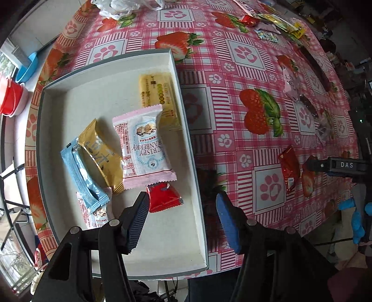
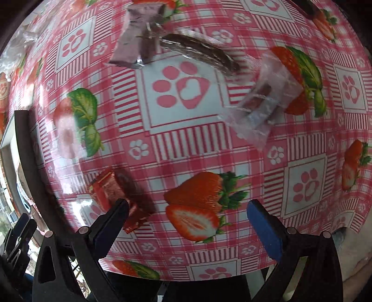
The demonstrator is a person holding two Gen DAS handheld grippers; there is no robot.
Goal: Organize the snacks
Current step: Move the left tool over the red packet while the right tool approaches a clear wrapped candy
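Note:
A grey shallow box [image 1: 111, 60] holds several snack packets: a pink cranberry packet [image 1: 144, 144], a gold one [image 1: 102, 153], a blue one [image 1: 81, 172], a yellow one [image 1: 158, 93] and a small red one [image 1: 162, 197]. My left gripper [image 1: 183, 216] is open and empty above the box's right edge, just over the small red packet. My right gripper [image 2: 188, 223] is open and empty above the table, with a red packet [image 2: 111, 190] by its left finger. That red packet also shows in the left wrist view [image 1: 288, 167]. A clear pink packet [image 2: 262, 106], a purple packet [image 2: 137, 39] and a brown bar [image 2: 200, 51] lie farther off.
The table wears a pink strawberry-print cloth [image 1: 244, 116]. More packets [image 1: 267, 23] lie at its far right corner and a white plastic bag [image 1: 121, 7] at the far edge. Red [image 1: 11, 97] and blue [image 1: 28, 67] bowls sit off to the left.

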